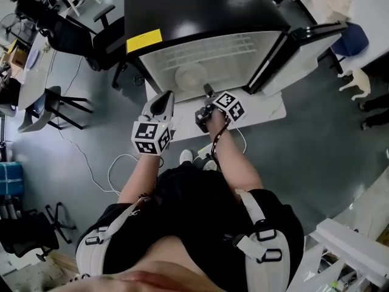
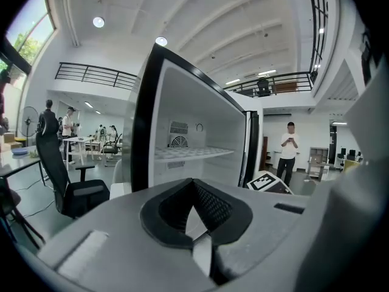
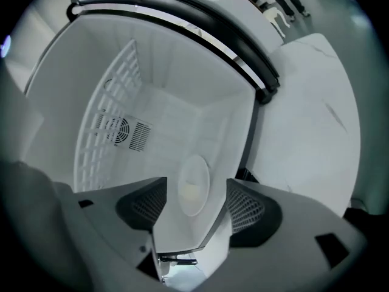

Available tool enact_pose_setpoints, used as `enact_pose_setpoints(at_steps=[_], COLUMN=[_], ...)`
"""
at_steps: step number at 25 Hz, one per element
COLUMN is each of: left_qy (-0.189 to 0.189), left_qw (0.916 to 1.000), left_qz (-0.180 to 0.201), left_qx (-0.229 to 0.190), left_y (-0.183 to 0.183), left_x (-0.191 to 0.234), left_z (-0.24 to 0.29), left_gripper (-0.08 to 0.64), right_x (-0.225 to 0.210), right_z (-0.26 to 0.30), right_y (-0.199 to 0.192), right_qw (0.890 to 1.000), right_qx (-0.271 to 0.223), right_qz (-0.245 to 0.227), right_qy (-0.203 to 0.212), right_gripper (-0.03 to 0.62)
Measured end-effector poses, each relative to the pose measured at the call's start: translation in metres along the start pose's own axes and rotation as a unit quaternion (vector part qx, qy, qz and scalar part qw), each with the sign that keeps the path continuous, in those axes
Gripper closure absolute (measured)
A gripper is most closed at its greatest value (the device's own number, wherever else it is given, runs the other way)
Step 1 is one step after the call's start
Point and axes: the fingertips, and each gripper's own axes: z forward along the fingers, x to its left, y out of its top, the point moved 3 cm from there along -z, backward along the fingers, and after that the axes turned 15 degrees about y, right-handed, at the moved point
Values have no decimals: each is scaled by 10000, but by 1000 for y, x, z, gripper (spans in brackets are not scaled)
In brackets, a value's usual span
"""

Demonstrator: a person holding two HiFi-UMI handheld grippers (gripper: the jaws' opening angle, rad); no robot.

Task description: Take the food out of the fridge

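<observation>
**Right gripper open at the fridge mouth, plate of food inside**

The fridge is standing on a white board on the floor, with its door swinging wide open to the person's right. A white plate is lying on the fridge's bottom, beneath the wire shelf. In the right gripper view a pale yellowish patch of food is showing on the plate, though what kind it is cannot be told.

The right gripper is pointing into the open compartment just in front of the plate. Its jaws are standing apart with nothing between the pads. The plate is appearing in the gap beyond the right gripper, apart from both pads.

The left gripper is hovering just beside the right one, at the left edge of the fridge opening. In its own view the left gripper is showing its jaws pressed together, holding nothing, and it is facing the wire shelf and the back wall.
</observation>
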Motion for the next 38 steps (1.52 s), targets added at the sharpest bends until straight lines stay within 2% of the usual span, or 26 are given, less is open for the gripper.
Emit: enact_pose_setpoints(at_steps=[5, 9, 14, 21, 30, 33, 36, 38], left_qy=[174, 364, 457, 363, 225, 143, 43, -21], left_qw=[9998, 9993, 9988, 9993, 9997, 9998, 9999, 9999], left_qz=[12, -52, -76, 15, 93, 90, 93, 99], left_qx=[-8, -74, -142, -87, -99, -104, -101, -121], left_y=[-1, 0, 0, -2, 2, 3, 4, 6], left_x=[14, 27, 36, 33, 28, 23, 18, 15], left_z=[-10, -22, -28, -32, -29, -26, -22, -20], left_gripper=[557, 557, 557, 557, 557, 557, 557, 557], right_x=[-22, -36, -51, -67, -73, -72, -69, -68], right_z=[23, 40, 54, 67, 63, 60, 57, 56], right_y=[-19, -33, -37, -47, -49, -53, -53, -54], right_qw=[9976, 9945, 9907, 9852, 9867, 9868, 9871, 9851], right_qx=[42, 76, 93, 425, 587, 687, 715, 730], right_qz=[627, 929, 975, 946, 1164, 1332, 1406, 1557], right_qy=[-280, -470, -940, -1365, -967, -621, -267, -53], right_gripper=[304, 272, 237, 235, 246, 288, 383, 403])
